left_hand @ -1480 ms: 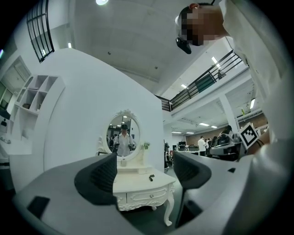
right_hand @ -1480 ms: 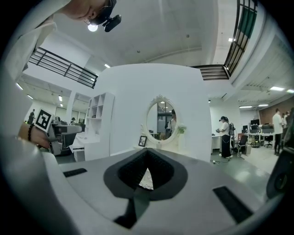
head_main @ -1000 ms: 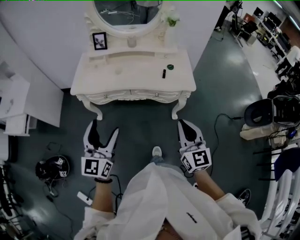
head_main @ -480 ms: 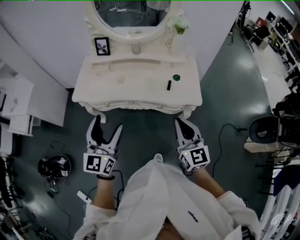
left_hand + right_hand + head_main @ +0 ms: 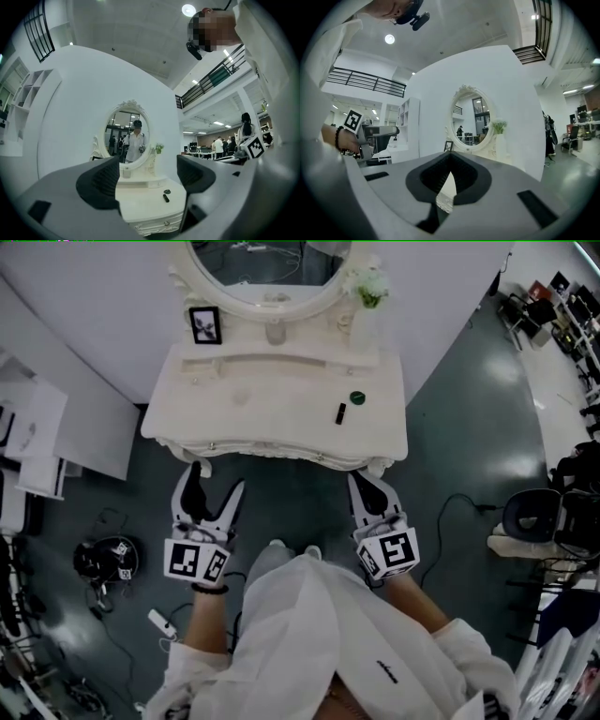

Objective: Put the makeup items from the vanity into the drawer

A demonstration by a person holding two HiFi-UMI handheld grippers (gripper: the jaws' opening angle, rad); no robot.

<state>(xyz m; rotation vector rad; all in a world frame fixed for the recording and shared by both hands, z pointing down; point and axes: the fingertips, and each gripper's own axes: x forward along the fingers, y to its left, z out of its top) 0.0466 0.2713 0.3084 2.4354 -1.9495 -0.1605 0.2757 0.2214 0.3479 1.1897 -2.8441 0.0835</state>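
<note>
Jaws, left gripper [image 5: 212, 493]: standing wide apart and holding nothing; in the left gripper view [image 5: 146, 176] the gap between them is showing only the table beyond.

Jaws, right gripper [image 5: 367, 491]: pressing together at the tips, with nothing clamped; in the right gripper view [image 5: 449, 171] only a thin wedge of light is showing below the dark pads.

Position of both grippers: hovering over the dark floor [image 5: 450, 427] just in front of the table, apart from it and pointing toward it, the left one near its left front leg and the right one near its right front leg.

Table [image 5: 272, 399]: white vanity, standing against a white wall, with its drawer front [image 5: 159, 224] sitting flush below the edge.

Makeup items: a black stick [image 5: 341, 413] is lying on the right part of the tabletop, and a small green round item [image 5: 357, 397] is sitting just beside it, toward the back. Both are well apart from either gripper. The same pair is showing in the left gripper view, stick [image 5: 165, 198] in front of round item [image 5: 167, 191].

Other fittings: an oval mirror [image 5: 267, 268] is rising at the back; a small picture frame [image 5: 205, 324] is standing at back left; a white vase with a plant [image 5: 368, 282] is standing at back right.

Person: wearing a white garment [image 5: 319, 634].
</note>
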